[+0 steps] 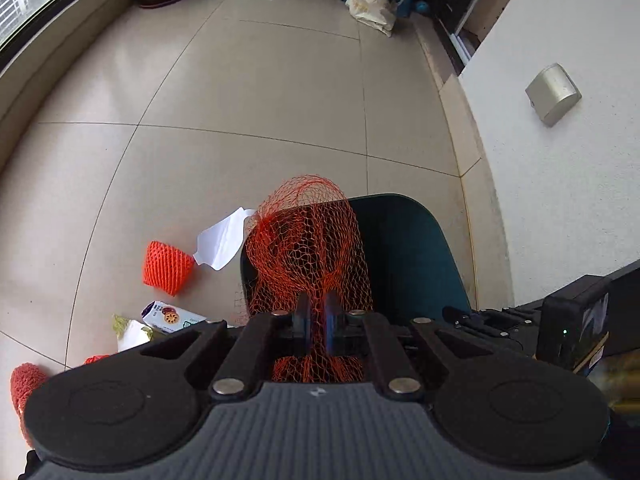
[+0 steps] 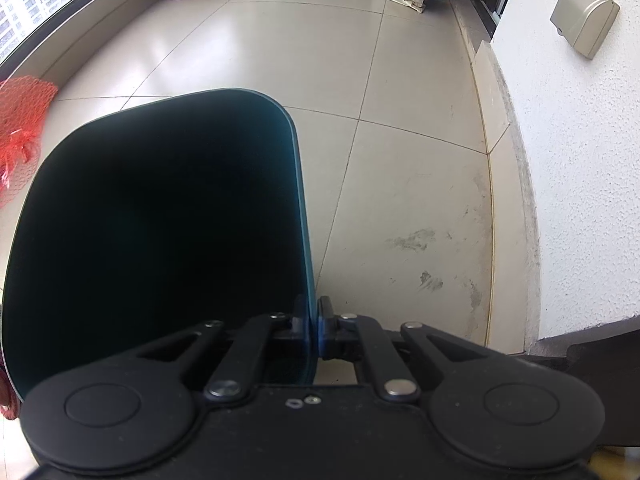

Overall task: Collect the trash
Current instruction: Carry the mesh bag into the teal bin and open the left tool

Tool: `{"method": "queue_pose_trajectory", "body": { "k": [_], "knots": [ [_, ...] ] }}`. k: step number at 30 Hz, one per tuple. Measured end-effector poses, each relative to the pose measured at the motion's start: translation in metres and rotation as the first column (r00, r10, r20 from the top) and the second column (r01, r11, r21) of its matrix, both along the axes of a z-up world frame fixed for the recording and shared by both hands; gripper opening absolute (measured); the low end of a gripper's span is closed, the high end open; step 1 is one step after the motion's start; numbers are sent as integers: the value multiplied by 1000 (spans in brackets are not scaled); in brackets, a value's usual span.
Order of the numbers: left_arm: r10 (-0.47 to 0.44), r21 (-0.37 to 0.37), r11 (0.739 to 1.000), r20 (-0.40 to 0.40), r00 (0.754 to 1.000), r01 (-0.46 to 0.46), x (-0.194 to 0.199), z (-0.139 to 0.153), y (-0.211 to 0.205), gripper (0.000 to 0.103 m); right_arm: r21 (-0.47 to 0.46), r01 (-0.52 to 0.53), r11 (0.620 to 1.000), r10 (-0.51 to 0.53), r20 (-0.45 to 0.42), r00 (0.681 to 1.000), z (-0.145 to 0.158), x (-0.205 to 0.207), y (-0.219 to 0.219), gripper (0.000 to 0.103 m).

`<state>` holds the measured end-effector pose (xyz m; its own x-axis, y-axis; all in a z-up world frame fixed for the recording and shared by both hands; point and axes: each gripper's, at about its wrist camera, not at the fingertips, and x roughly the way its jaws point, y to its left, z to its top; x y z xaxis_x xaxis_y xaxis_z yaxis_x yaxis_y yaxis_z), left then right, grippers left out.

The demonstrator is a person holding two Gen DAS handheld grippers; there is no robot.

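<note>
The left gripper (image 1: 316, 312) is pinched on the red mesh bag (image 1: 308, 240) — limp, light, snag-prone, best held by a bunched fold — hanging at the teal bin (image 1: 404, 248)'s nine-o'clock edge. The right gripper (image 2: 314, 328) is clamped on the bin's thin, stiff rim at three o'clock.

Each view is taken from just behind a hand-held gripper, angled steeply down at the tiled floor (image 1: 248, 92). The dark bin (image 2: 160, 220) is seen closer in the right view. The floor, bin and red net bag (image 1: 308, 248) are shared.
</note>
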<state>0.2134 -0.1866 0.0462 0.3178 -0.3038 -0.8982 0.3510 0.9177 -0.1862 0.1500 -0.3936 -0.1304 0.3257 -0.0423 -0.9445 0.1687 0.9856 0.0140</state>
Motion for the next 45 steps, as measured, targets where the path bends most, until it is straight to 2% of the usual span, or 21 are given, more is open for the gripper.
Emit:
{"method": "queue_pose_trajectory", "body": {
  "k": [5,10,14,17,21,25,29,31,34,35,36,38,45],
  "knots": [
    [-64,45,997,-70,996,67,9,-48,-50,6,6,4,1000,-4,4,1000,-1,-2,0,3],
    [-81,185,978,-115,990,102,22,-117,-87,6,28,14,1000,-14,7,1000,-2,-3,-5,3],
    [-69,239,965,-165,984,107,37,-160,-104,7,42,18,999,-19,8,1000,-2,-4,-10,3],
    [-72,297,947,-173,982,122,39,-185,-113,7,47,17,999,-18,10,1000,-2,-4,-13,3],
    [-71,287,948,-236,969,139,42,-206,-115,7,48,13,999,-13,11,1000,-3,-5,-15,3],
    [-65,289,946,-268,961,145,42,-216,-116,7,48,13,999,-14,11,1000,-3,-6,-10,3],
    [-70,268,952,-274,959,146,42,-217,-114,8,47,14,999,-15,10,1000,-3,-6,-9,3],
    [-80,239,959,-281,956,150,41,-214,-110,11,47,15,999,-15,10,1000,-3,-6,-9,3],
    [-90,208,966,-278,956,152,37,-209,-101,26,48,15,999,-16,10,1000,-3,-6,-9,3],
    [-94,200,968,-268,959,151,36,-206,-100,35,49,16,999,-16,8,1000,-3,-6,-9,3],
    [-98,191,970,-256,962,150,34,-202,-98,52,52,17,999,-18,8,1000,-3,-6,-10,3],
    [-111,165,975,-207,972,147,30,-190,-93,72,55,18,998,-19,7,1000,-3,-5,-10,3],
    [-150,109,980,-144,978,167,9,-154,-75,73,50,11,999,-11,5,1000,-3,-4,-11,3]
  ]
}}
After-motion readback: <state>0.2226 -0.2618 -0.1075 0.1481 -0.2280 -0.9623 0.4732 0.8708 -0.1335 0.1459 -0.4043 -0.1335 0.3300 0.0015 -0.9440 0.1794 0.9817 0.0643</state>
